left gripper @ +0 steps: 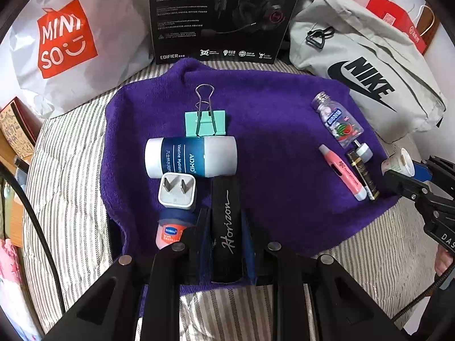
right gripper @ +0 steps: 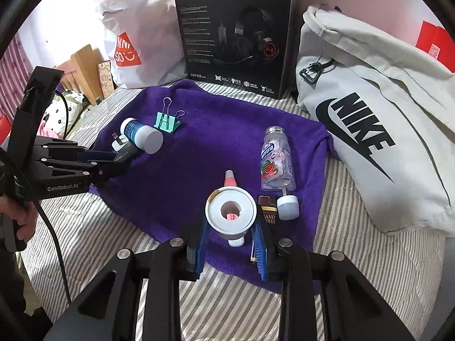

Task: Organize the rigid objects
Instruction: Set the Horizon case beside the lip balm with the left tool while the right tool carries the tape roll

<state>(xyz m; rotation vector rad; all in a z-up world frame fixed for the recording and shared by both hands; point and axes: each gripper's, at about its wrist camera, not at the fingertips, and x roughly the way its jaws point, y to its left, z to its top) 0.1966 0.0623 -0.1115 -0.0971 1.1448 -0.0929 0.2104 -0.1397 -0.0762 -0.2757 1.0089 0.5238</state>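
My left gripper (left gripper: 226,217) is shut on a black stick marked "Horizon" (left gripper: 227,199), low over the purple towel (left gripper: 284,170). Just beyond it lie a white-and-blue lotion bottle (left gripper: 190,157), a teal binder clip (left gripper: 205,123), a white plug adapter (left gripper: 177,193) and a small orange balm jar (left gripper: 172,228). My right gripper (right gripper: 230,223) is shut on a white tape roll (right gripper: 230,213), above a pink highlighter (right gripper: 229,180). Beside it are a dark gold-lettered box (right gripper: 268,216), a grey-white cap (right gripper: 287,203) and a clear candy bottle (right gripper: 275,162).
A black headset box (right gripper: 236,34) stands at the back. A white shopping bag (left gripper: 71,45) sits at the back left and a grey Nike bag (right gripper: 369,130) on the right. The towel lies on striped bedding (left gripper: 68,170). A hand (right gripper: 17,218) holds the left gripper (right gripper: 125,156).
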